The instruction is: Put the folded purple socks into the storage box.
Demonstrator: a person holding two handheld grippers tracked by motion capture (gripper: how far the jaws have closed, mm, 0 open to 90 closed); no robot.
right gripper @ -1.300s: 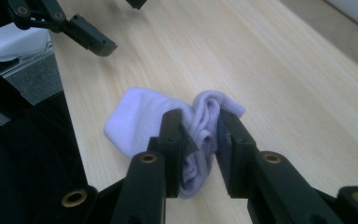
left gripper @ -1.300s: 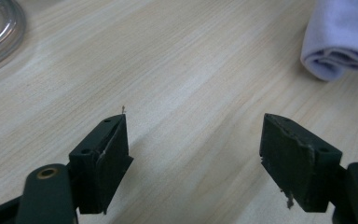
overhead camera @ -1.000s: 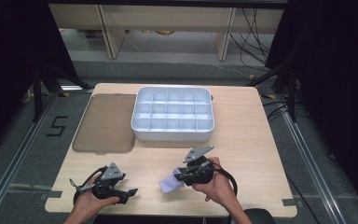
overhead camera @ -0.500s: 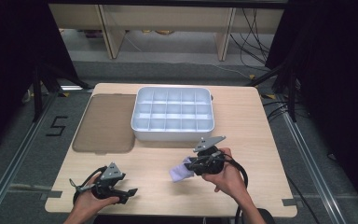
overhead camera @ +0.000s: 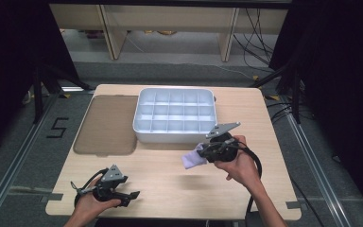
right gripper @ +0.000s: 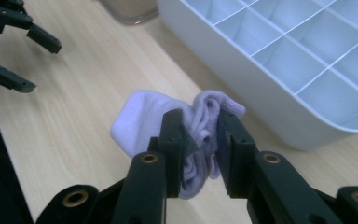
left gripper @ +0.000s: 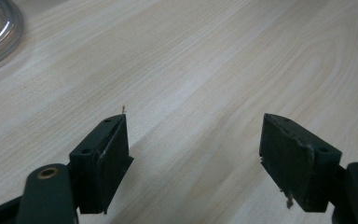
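Right gripper (overhead camera: 203, 152), clamped on a bunched sock (overhead camera: 192, 160), at centre right of the high view.
From my jaws the white compartment tray (overhead camera: 144, 131) lies toward upper left, near; its long axis runs across the frame. Sock: pale lilac, soft, crumpled, off the table (overhead camera: 179, 189). Left gripper (overhead camera: 130, 197) gapes empty, lower left.

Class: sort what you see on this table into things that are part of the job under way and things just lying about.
In the job: sock, pinched in the right gripper; divided tray, close beside it.

Lying about: brown lid left of the tray; left gripper, open over bare table.
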